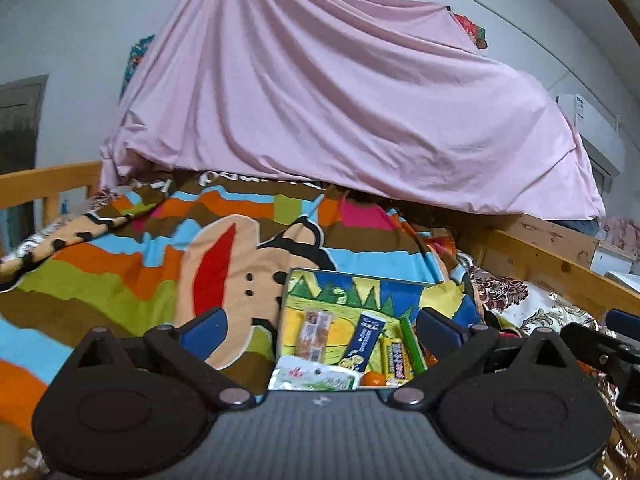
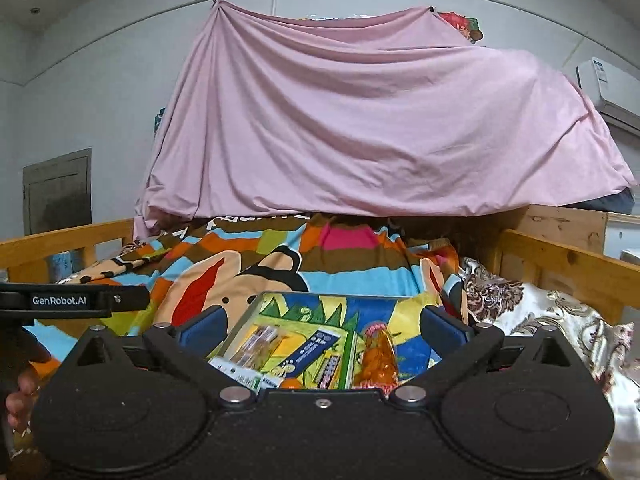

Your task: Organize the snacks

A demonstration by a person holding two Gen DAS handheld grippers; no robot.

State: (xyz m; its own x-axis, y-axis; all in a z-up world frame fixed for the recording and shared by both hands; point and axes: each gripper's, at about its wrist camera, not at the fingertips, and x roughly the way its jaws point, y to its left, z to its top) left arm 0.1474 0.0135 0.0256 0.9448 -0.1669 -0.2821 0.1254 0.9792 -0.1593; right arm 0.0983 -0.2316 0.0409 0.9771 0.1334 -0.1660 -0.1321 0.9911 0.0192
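A shallow box (image 1: pixel 352 290) with a bright cartoon lining lies on the bed and holds several snacks. Among them are a blue packet (image 1: pixel 365 340), a pair of brown bars (image 1: pixel 316 334), a green stick (image 1: pixel 412 342), a white-green pouch (image 1: pixel 312 376) and a small orange (image 1: pixel 374 379). My left gripper (image 1: pixel 322 326) hangs open just short of the box, nothing between its blue pads. In the right wrist view the same box (image 2: pixel 360 304) also shows an orange-wrapped snack (image 2: pixel 378 356). My right gripper (image 2: pixel 324 330) is open and holds nothing.
A striped cartoon blanket (image 1: pixel 120 268) covers the bed, with wooden rails (image 2: pixel 560 264) on both sides. A pink sheet (image 2: pixel 360 120) hangs over the far end. Floral fabric (image 2: pixel 540 312) lies at the right. A hand (image 2: pixel 20 392) holds the left gripper's body (image 2: pixel 72 300).
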